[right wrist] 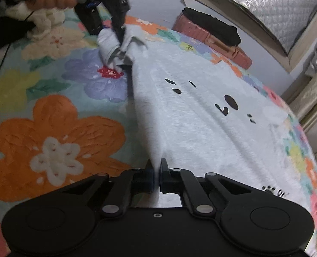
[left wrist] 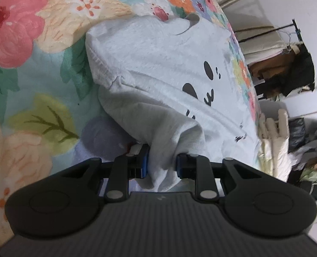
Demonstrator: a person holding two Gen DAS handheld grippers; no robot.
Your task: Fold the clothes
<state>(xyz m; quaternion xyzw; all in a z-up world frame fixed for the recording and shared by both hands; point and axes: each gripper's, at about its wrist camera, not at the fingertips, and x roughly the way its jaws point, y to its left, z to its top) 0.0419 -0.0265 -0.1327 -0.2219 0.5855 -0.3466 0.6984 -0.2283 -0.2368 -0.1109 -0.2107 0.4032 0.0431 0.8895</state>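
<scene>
Both my grippers had the pale shirt (right wrist: pixel 201 124) clamped: left gripper (left wrist: pixel 161 162) jaws bunching a corner, right gripper (right wrist: pixel 156 175) jaws pinching its edge over the floral blanket (right wrist: pixel 57 141).

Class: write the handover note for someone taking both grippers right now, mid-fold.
Left gripper: shut on a bunched sleeve of the grey T-shirt.
Right gripper: shut on the shirt's edge.
Shirt lies print-up on the floral bedspread, pulled taut between the two grips.
Done: both ends of one side gripped.
Left: probably carry that side across the shirt, then finish folding.
</scene>
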